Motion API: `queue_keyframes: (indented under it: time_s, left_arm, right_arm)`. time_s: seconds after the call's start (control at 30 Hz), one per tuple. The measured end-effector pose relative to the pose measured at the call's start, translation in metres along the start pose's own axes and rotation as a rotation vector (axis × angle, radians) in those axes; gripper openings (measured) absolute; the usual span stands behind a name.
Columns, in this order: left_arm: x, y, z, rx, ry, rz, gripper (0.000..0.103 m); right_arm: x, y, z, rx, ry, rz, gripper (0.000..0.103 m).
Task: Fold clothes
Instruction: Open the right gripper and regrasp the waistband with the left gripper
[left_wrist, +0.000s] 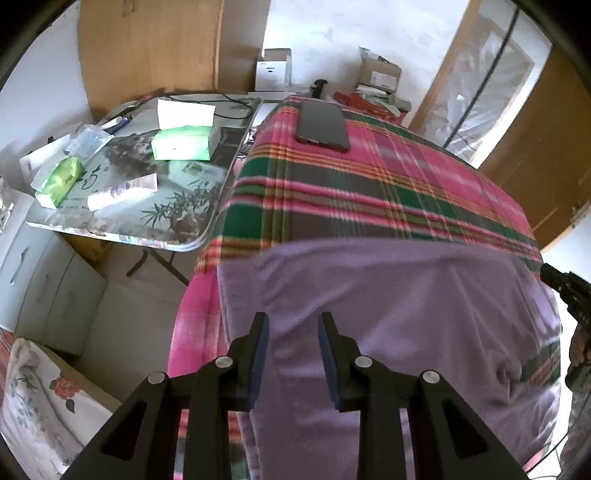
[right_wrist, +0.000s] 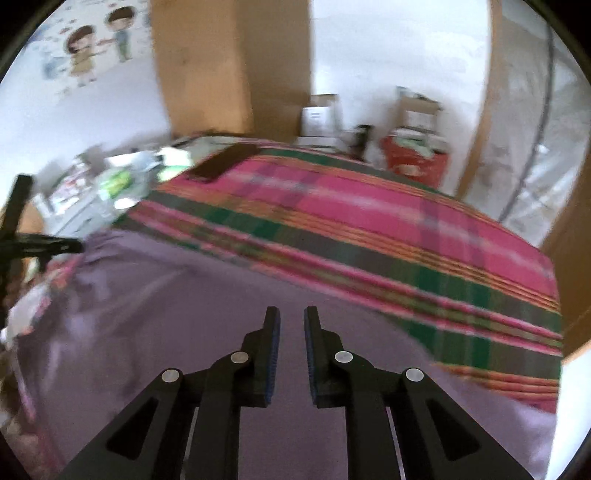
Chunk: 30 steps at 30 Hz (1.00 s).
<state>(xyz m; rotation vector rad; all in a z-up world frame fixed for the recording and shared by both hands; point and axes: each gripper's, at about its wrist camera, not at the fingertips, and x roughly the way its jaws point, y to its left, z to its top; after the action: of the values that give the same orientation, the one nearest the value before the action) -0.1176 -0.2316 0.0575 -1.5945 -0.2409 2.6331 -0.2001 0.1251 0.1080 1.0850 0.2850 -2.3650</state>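
Lilac, soft knit garment (left_wrist: 388, 332) lies spread on the plaid bed cover (left_wrist: 369, 192). Left gripper (left_wrist: 293, 325), at nine o'clock, hangs half-open and empty; right gripper (right_wrist: 291, 321), at three, nearly closed, empty. Limp and light: pinch an edge.

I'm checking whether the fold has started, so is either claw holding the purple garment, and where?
Nothing is held. The left claw and right claw are both open above the purple garment, with no cloth between their fingers.

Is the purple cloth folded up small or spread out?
Spread out. The cloth lies wide and flat over the plaid blanket, with neither tool holding it.
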Motion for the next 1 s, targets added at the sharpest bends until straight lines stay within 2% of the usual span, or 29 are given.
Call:
queue_keyframes:
  time_s: [0.1, 0.3, 0.37, 0.53, 0.67, 0.73, 0.83, 1.0]
  left_arm:
    - [-0.002, 0.002, -0.016, -0.009, 0.019, -0.002, 0.029]
    - [-0.002, -0.001, -0.048, 0.037, 0.073, -0.016, 0.029]
    - [-0.004, 0.003, -0.055, 0.038, 0.076, -0.01, 0.029]
    - [-0.009, 0.017, -0.061, 0.015, 0.073, 0.009, 0.029]
    - [-0.014, 0.02, -0.052, 0.016, 0.055, 0.009, 0.029]
    - [-0.017, 0.018, -0.045, 0.026, 0.038, 0.012, 0.029]
    - [-0.02, 0.017, -0.026, 0.028, 0.016, 0.003, 0.029]
    - [-0.015, 0.005, 0.008, 0.09, -0.008, 0.059, 0.029]
  right_arm:
    - [-0.003, 0.033, -0.006, -0.065, 0.009, 0.05, 0.014]
    - [0.012, 0.079, -0.026, -0.077, 0.057, 0.178, 0.015]
    - [0.018, 0.09, -0.034, -0.106, 0.094, 0.175, 0.015]
    - [0.025, 0.093, -0.044, -0.132, 0.154, 0.088, 0.015]
    - [0.028, 0.088, -0.048, -0.128, 0.188, 0.028, 0.015]
    - [0.023, 0.088, -0.043, -0.138, 0.17, 0.008, 0.015]
    - [0.016, 0.093, -0.028, -0.152, 0.115, 0.034, 0.015]
    - [0.029, 0.113, 0.001, -0.225, 0.081, 0.057, 0.015]
